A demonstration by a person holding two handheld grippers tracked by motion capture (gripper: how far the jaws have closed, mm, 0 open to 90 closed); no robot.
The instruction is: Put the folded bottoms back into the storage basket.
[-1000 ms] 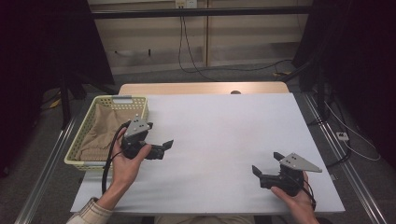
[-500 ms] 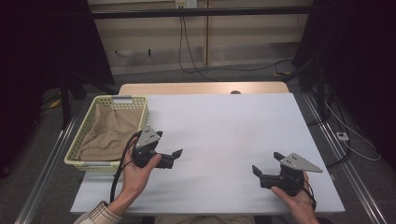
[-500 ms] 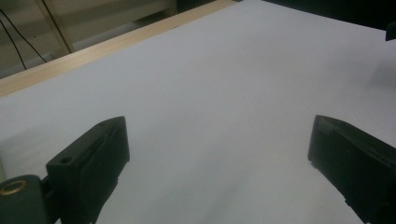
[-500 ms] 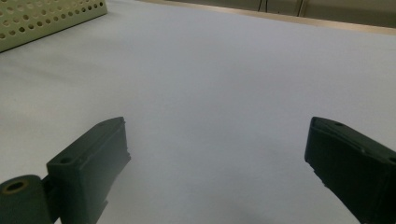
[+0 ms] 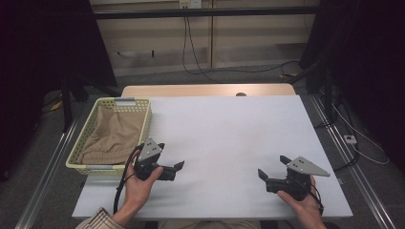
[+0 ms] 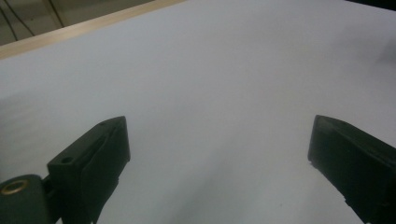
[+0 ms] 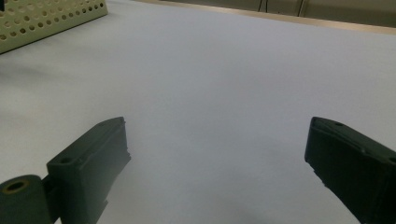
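The folded tan cloth lies in the pale yellow plastic basket, just left of the left gripper. Its jaws are spread wide and point away. The right gripper, also spread, rests far across the white surface.

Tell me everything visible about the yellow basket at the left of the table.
The basket is a pale yellow rectangular tray that looks like plastic, its walls pierced with rows of small holes, as the right gripper view shows. It sits flat at the left edge of the white table. Inside lies a tan cloth with a ribbed hem, loosely folded and covering most of the bottom. A grey tab sits on its far rim. The left tool is just right of its near corner, jaws open and not touching it.
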